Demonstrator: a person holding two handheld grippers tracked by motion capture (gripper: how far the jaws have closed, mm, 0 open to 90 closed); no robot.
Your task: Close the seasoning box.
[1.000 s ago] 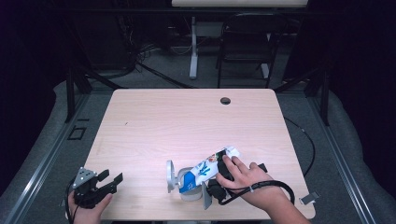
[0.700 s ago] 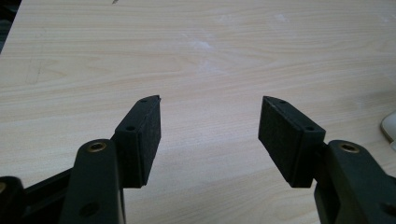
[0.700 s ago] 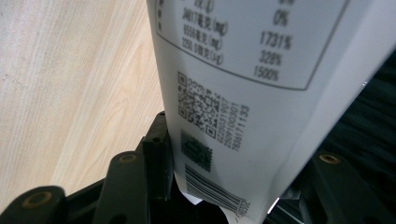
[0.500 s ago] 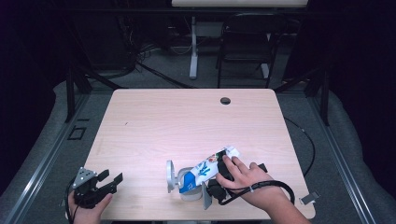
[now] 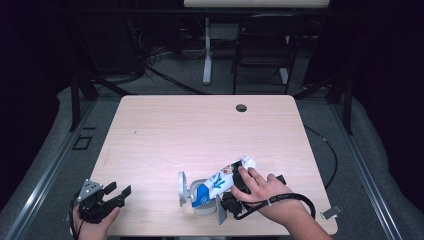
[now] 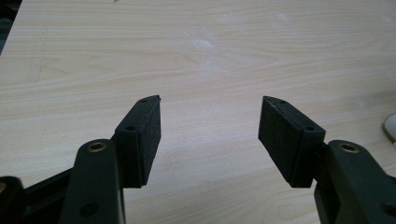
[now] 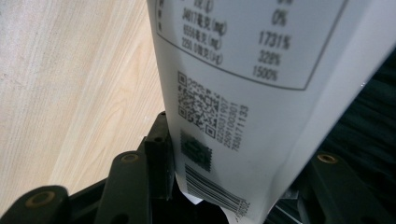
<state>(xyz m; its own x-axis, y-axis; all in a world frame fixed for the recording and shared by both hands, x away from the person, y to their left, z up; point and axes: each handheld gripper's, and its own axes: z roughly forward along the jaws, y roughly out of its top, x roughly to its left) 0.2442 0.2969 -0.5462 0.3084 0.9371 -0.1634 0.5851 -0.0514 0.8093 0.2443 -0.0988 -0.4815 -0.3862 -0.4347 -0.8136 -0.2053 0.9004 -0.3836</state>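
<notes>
Across the last second nothing large is seen to have shifted: the light wooden table is as it was, and both hands are held where they were. The white-and-blue printed milk carton lies tilted near the table's front edge, right of centre, its lower end over a small round white cup-like container; its angle is unchanged from the earlier high views, so a pour or a hold seems to be in progress, though no liquid can be made out at this distance. The carton is clamped by the right gripper, whose black jaws are pressed on either side of the barcode end in the right gripper view; the person's right hand is wrapped over the gripper body. A grey flat disc-shaped lid stands on edge just beside the container. The left gripper is parked at the front left corner, well apart from the carton, jaws spread wide with only bare wood between them. The task is judged mid-step, the carton yet to be set down.
</notes>
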